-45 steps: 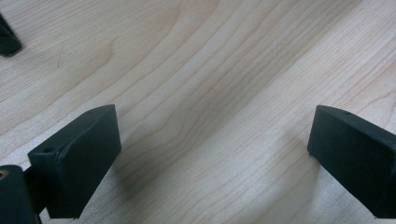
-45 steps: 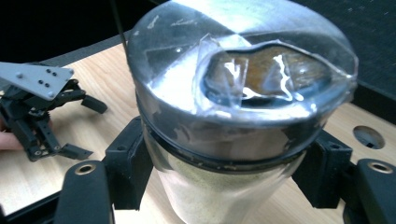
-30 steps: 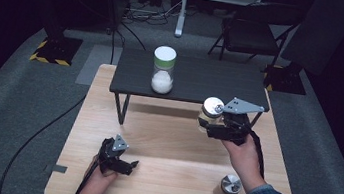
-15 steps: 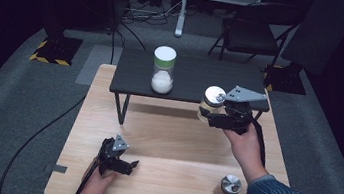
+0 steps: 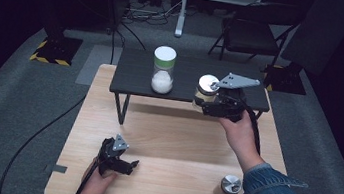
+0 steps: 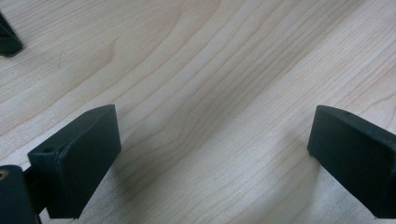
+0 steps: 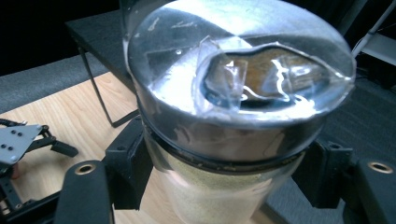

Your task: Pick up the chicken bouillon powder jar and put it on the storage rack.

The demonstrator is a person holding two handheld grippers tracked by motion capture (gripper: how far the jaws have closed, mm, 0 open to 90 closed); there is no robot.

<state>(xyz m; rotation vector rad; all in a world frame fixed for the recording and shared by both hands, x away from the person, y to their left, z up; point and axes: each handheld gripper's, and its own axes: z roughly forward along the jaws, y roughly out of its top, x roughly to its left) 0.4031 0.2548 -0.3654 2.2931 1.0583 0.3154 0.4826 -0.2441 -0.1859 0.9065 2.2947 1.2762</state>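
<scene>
Jar (image 5: 205,90) pinched in right gripper (image 5: 208,103) jaws, airborne at shelf (image 5: 132,74) front edge. Step: transfer to shelf. Next: lift clear, set down upright beside white-lidded jar (image 5: 163,69). Left gripper (image 5: 127,164) jaws spread, idle on bench (image 5: 179,143).

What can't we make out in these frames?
- Whether the jar in the right gripper already rests on the black shelf: its base is hidden by the gripper in the high view, cut off by the bottom edge in the right gripper view.
- Contents of the second silver-lidded jar: too small in the high view.
- Left gripper jaws: too small in the high view.
</scene>
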